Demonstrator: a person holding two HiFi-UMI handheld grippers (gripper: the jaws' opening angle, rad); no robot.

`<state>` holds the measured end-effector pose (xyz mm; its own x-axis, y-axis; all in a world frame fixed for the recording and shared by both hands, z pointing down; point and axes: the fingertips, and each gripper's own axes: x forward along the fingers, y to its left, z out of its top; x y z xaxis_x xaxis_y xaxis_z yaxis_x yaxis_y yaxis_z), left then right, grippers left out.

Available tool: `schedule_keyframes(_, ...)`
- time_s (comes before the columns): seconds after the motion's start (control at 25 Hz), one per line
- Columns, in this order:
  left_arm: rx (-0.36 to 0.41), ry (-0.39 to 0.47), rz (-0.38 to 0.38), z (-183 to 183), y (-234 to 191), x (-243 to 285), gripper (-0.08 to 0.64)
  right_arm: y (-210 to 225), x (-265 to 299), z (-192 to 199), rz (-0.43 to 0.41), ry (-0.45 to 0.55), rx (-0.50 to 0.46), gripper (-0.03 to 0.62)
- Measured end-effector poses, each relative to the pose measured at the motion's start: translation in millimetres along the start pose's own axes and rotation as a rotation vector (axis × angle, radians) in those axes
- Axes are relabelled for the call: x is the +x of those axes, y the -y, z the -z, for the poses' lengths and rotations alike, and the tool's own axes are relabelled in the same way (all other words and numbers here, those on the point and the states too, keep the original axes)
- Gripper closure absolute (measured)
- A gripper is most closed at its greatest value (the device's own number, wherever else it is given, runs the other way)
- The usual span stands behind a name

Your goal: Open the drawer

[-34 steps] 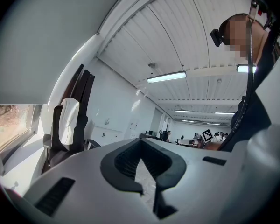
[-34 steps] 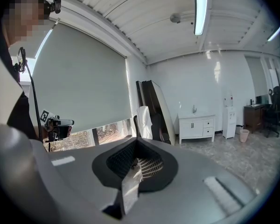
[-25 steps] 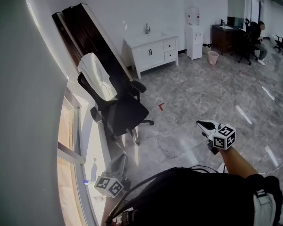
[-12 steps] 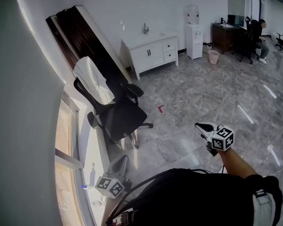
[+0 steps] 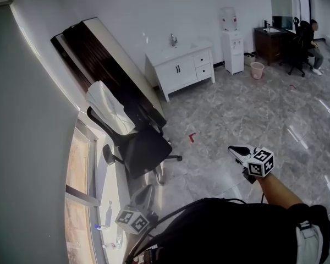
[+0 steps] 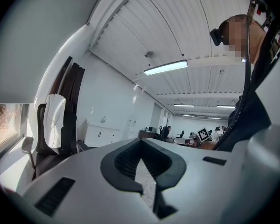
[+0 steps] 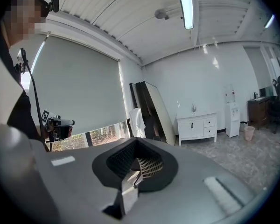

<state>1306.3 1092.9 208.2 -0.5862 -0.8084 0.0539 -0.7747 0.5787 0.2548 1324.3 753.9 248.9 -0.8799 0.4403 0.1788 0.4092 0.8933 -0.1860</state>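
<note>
1. The grey marble floor (image 5: 247, 114) lay open between the person and the far wall. It looked glossy, so a hurried step across it could slip.
2. Dark wooden panels (image 5: 107, 54) leaned against the wall at the floor's left edge. A knock from a passing elbow might bring them down.
3. A black office chair (image 5: 143, 147), with a white garment over its back, stood near the window side. Its wheeled base jutted into the likely path and could catch a foot.
4. The white vanity cabinet (image 5: 179, 70) stood at the floor's far edge against the wall, well apart from both grippers.
5. The left gripper (image 5: 145, 193) hung low beside the window, fingers together on nothing. The right gripper (image 5: 235, 149) pointed out over the floor, fingers likewise pressed together and empty. Arriving with them together would only bump a handle, so they would have to part first.
6. Two drawers sat stacked at the cabinet's right end, the upper drawer (image 5: 202, 60) over the lower drawer (image 5: 204, 70). Both appeared closed. The task did not say which, so the wrong one could be pulled. Their pulls were too small to make out, so a poor grip might slide off.
</note>
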Motion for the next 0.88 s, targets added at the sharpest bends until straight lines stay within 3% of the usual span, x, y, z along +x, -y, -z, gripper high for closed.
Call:
schedule_keyframes(0.4,0.005,-0.048,0.032,7,41,118,0.560,103,-24,14,0.008,-0.021,-0.009,0.597)
schedule_keyframes(0.88,-0.009,-0.073,0.183,2,7,214,0.560,160,-14,10,0.151,-0.030,0.011,0.597)
